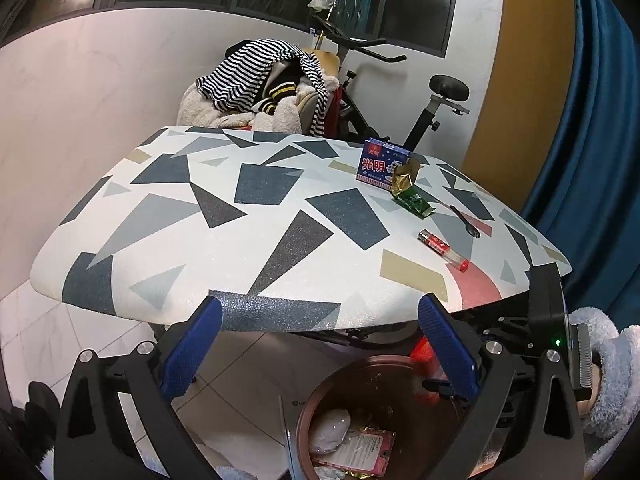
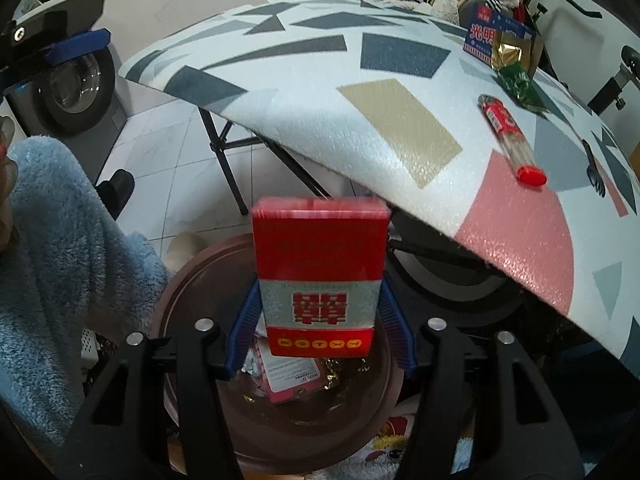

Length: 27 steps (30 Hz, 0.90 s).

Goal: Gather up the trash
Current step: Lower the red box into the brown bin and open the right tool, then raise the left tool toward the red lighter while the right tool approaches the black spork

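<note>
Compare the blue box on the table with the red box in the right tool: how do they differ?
The blue box rests on the table, untouched; the red box is clamped in the right tool, held over the bin. The blue box has white lettering; the red box has a silver band. Both are small rectangular packs.

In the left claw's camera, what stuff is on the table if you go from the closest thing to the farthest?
Red-capped clear tube → black plastic spoon → green and gold wrapper → blue box, all on the patterned table.
</note>
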{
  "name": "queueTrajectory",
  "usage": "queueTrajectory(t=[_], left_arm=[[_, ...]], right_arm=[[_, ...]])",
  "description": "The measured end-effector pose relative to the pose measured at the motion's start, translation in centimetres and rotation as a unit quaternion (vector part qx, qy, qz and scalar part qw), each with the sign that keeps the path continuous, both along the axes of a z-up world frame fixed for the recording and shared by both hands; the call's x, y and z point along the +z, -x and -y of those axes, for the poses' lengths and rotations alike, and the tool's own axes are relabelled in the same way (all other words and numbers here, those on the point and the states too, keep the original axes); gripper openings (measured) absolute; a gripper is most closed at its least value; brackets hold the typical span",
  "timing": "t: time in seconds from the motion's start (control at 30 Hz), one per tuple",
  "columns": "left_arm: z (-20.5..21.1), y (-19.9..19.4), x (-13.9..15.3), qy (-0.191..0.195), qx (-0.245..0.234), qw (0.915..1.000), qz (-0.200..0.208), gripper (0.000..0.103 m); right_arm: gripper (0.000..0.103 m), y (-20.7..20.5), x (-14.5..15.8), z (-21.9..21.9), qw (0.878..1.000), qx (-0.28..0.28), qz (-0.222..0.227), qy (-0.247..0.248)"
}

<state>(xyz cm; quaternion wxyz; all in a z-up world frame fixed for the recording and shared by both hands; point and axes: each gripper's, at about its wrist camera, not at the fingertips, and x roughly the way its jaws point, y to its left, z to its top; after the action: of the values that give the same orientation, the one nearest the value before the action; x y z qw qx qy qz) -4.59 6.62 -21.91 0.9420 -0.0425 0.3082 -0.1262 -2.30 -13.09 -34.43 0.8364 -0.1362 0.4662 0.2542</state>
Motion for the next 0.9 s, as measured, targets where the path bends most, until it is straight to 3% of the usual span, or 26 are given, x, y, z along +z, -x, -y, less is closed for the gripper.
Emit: queueTrajectory(t=[0.13, 0.27, 0.53, 0.9], left_arm=[[0.0, -0.1, -0.1, -0.004, 0.000, 1.0000, -0.002, 0.096], [0.1, -0.2, -0.3, -0.005, 0.002, 1.0000, -0.007, 0.096], [-0.1, -0.3, -0.5, -0.002, 0.007, 0.9999, -0.012, 0.096], [0.0, -0.5, -0.8, -0.002, 0.008, 0.9998, -0.020, 0.096]], right_arm=[[0.089, 0.1, -0.1, 0.1, 1.000, -0.003, 0.003, -0.001], [0.097, 0.1, 0.3, 0.2, 1.000, -0.007, 0.011, 0.000], [0.097, 0.1, 1.9, 1.0, 0.999, -0.017, 0.042, -0.021], [0.097, -1.1, 3.8, 3.5, 0.994, -0.072, 0.065, -0.054]])
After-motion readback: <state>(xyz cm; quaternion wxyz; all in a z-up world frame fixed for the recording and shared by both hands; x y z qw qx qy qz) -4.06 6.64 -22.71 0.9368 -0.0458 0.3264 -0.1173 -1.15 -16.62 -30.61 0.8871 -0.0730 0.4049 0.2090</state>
